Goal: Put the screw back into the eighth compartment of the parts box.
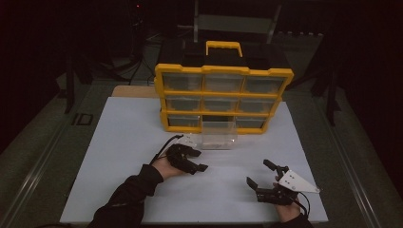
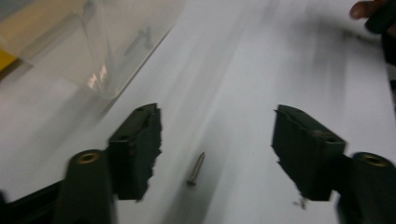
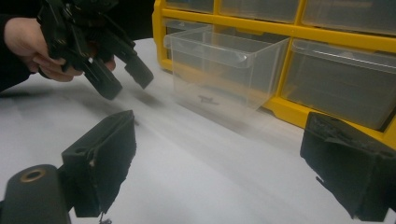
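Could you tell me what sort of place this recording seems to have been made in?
Probably a lab or workshop bench set up for recording. A white tabletop carries a yellow parts organiser with clear drawers, one clear drawer pulled out, and a small screw lies loose; the surroundings are dark, with stands behind.

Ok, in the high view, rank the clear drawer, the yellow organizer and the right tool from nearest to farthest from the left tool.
1. Clear drawer: just beyond the left tool, pulled out onto the white table.
2. Yellow organizer: behind the drawer, standing upright.
3. Right tool: off to the side, near the table's front edge. It and the organizer are nearly too close to call.
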The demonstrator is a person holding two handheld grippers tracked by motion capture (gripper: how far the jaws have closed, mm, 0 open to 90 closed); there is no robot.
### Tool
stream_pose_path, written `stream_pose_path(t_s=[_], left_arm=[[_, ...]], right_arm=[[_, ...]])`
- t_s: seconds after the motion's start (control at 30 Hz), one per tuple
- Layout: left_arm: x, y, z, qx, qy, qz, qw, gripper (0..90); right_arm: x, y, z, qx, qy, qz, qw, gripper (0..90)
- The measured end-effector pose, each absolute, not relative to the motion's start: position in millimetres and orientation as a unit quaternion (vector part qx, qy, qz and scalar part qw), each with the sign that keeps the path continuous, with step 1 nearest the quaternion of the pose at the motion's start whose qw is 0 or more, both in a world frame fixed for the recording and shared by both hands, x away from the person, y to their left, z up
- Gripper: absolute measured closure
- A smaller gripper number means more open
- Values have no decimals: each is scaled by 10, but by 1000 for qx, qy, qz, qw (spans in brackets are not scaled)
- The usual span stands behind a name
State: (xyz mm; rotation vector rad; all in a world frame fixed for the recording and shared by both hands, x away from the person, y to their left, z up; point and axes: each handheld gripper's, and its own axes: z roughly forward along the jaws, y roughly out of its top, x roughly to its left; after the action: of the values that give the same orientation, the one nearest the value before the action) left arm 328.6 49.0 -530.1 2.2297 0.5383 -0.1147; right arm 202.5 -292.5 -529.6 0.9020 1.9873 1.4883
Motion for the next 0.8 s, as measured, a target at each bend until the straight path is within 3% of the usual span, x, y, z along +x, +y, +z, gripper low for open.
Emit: stream_pose_path(t_s=[0.07, 0.47, 0.8], left_arm=[[3295, 489, -5331, 887, 214, -45, 406, 416], [3288, 463, -5442, 907, 199, -49, 367, 676], [3290, 420, -5513, 917, 197, -36, 346, 780]], right_arm=[[2026, -2923, -5297, 331, 729, 546, 247, 107], [2026, -2922, -5297, 330, 730, 545, 247, 107], [2027, -2926, -5298, 332, 729, 545, 246, 107]])
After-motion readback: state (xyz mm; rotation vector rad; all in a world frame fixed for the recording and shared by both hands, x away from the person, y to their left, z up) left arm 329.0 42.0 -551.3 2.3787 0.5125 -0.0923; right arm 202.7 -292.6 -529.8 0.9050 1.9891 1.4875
